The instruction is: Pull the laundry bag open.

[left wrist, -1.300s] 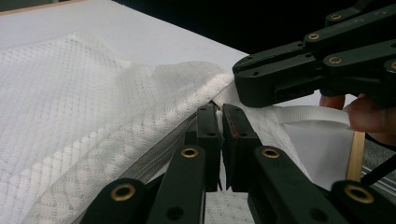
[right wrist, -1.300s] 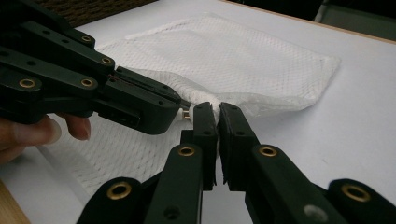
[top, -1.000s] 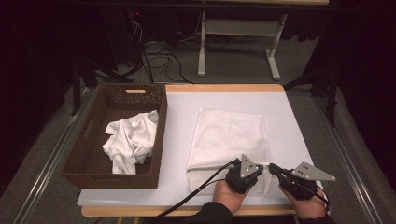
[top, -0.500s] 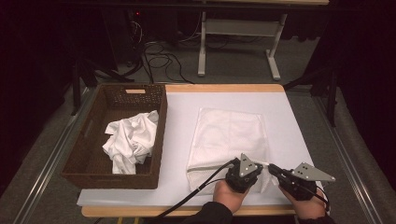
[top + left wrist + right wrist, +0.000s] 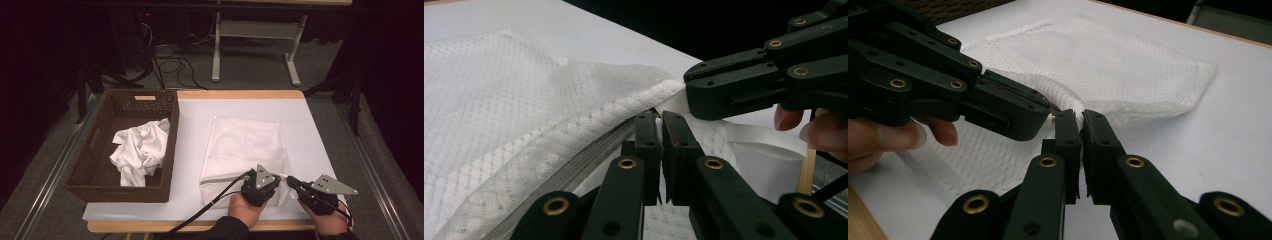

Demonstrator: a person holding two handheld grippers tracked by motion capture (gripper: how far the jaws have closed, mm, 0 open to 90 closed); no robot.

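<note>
A white mesh laundry bag (image 5: pixel 247 145) lies flat on the white table cover, its zipper (image 5: pixel 574 162) running along the near edge. Both grippers meet at the bag's near right corner. My left gripper (image 5: pixel 657 120) is shut with a thin bit of white at the zipper's end pinched between its jaws. My right gripper (image 5: pixel 1080 116) is shut on the mesh edge of the same corner. In the high view the left gripper (image 5: pixel 280 181) and the right gripper (image 5: pixel 291 182) point at each other, tips almost touching. A white strap loop (image 5: pixel 766 142) hangs from the corner.
A brown wicker basket (image 5: pixel 170 145) stands at the left of the table with a crumpled white cloth (image 5: pixel 140 150) in it. The table's near edge is just under my hands. A metal stand (image 5: pixel 252 30) and cables lie on the floor beyond the table.
</note>
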